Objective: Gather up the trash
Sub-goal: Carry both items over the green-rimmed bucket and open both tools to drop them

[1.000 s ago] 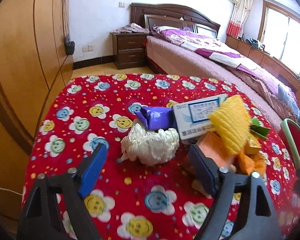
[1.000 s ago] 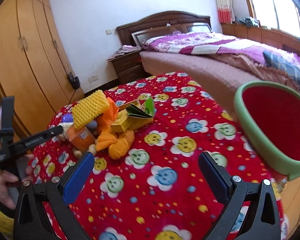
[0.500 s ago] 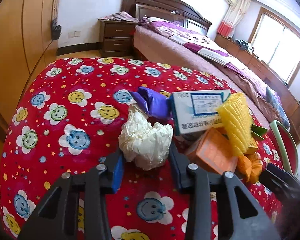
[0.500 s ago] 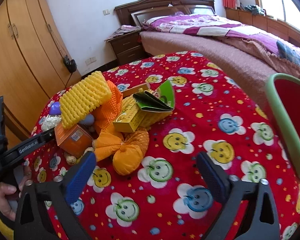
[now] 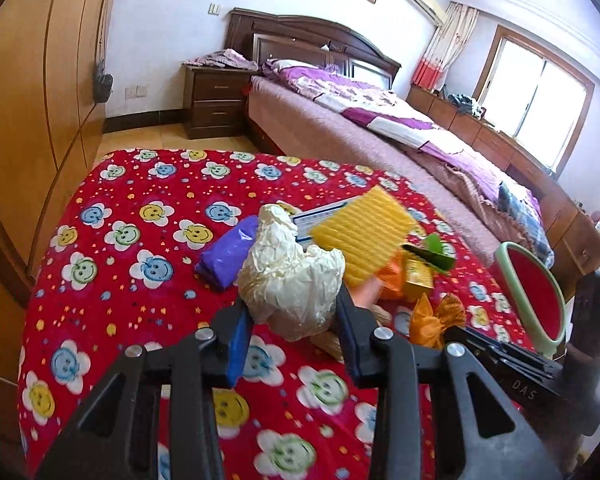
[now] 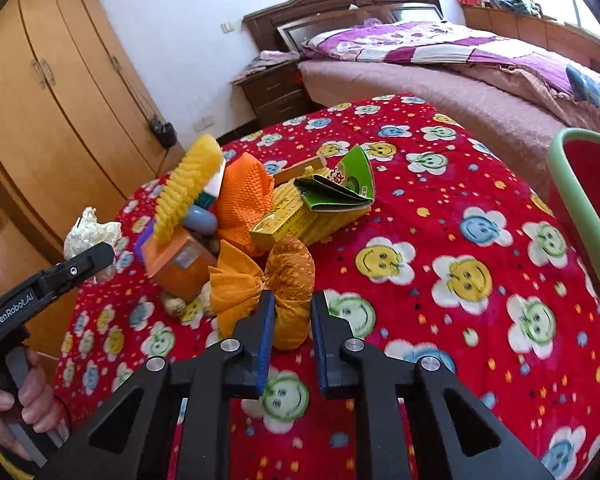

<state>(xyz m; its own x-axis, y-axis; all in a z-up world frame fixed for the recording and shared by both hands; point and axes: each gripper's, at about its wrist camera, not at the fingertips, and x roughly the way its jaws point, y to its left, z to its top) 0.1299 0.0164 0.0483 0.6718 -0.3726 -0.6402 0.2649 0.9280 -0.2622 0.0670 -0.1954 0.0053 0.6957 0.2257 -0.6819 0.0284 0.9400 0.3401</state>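
Observation:
My left gripper (image 5: 292, 316) is shut on a crumpled white wad (image 5: 288, 276) and holds it just above the red smiley tablecloth (image 5: 132, 280). The same wad (image 6: 90, 232) shows at the left of the right wrist view. My right gripper (image 6: 293, 298) is low over the cloth, its jaws closing on an orange net bundle (image 6: 290, 264) that fills the gap between the pads. Behind lies the trash pile: yellow foam net (image 6: 188, 188), orange box (image 6: 180, 260), yellow box (image 6: 288, 220), green carton (image 6: 340, 184), purple bag (image 5: 228, 256).
A red bin with a green rim (image 5: 532, 292) stands at the table's right edge, also the bin (image 6: 580, 200) in the right wrist view. A wardrobe (image 5: 32, 120) is to the left, a bed (image 5: 380, 128) behind. A hand (image 6: 16, 412) holds the left gripper's handle.
The left gripper closed on the white wad and lifted it off the cloth. The right gripper moved in and down to the orange net bundle, and its jaws came together around it.

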